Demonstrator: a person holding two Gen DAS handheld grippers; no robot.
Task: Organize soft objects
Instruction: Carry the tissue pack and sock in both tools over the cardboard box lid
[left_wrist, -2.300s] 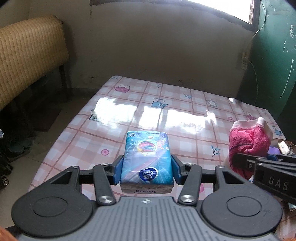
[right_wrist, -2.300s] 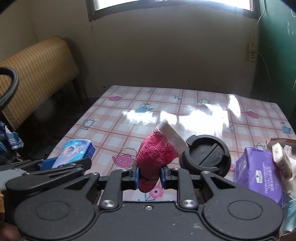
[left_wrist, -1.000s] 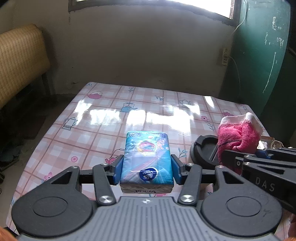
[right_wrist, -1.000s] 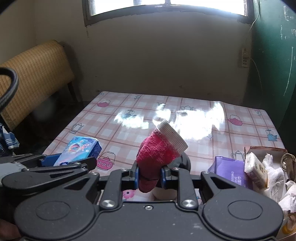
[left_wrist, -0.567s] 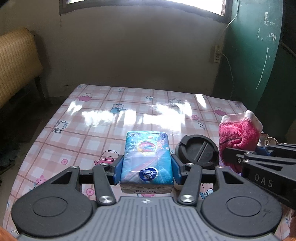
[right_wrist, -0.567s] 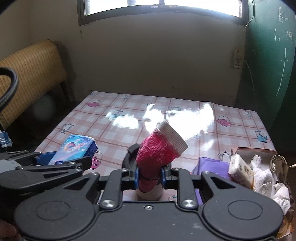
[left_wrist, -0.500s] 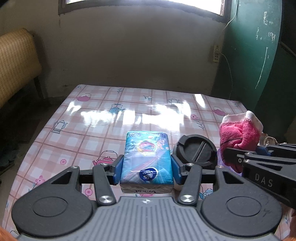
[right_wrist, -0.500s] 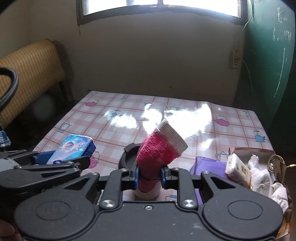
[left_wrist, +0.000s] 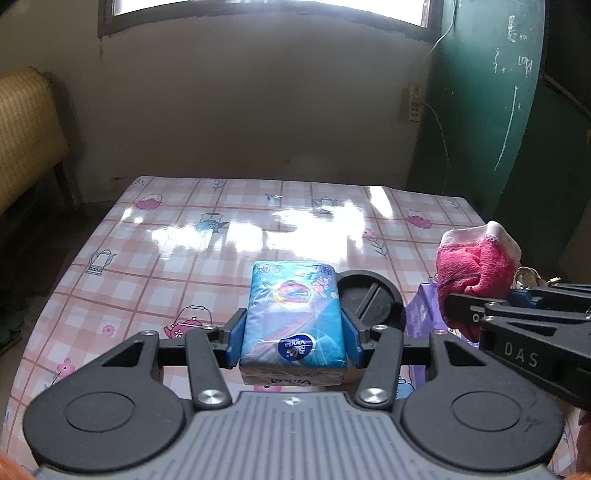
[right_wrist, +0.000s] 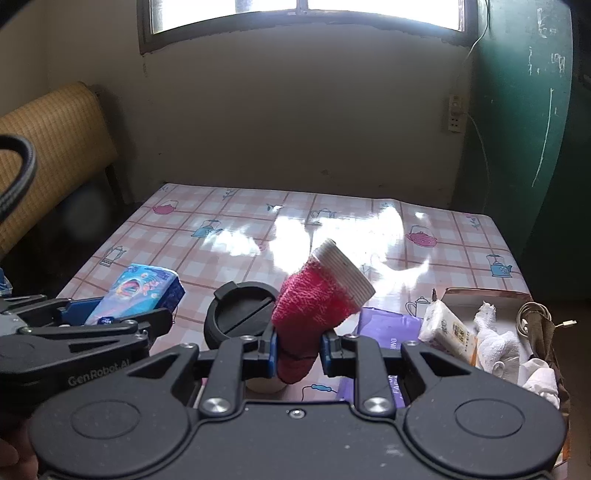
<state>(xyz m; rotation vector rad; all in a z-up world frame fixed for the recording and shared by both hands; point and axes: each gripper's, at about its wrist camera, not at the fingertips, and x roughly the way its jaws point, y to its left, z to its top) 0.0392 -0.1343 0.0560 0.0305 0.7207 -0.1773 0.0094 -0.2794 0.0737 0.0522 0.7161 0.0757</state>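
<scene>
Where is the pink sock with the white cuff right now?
Clamped in the right claw, the pink sock is held above the black round lid.

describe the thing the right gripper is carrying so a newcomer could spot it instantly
Over the near edge of the checked teapot tablecloth, above the black round lid, the right gripper pinches a sock. It is the only fuzzy pink item, with a white ribbed cuff.
</scene>
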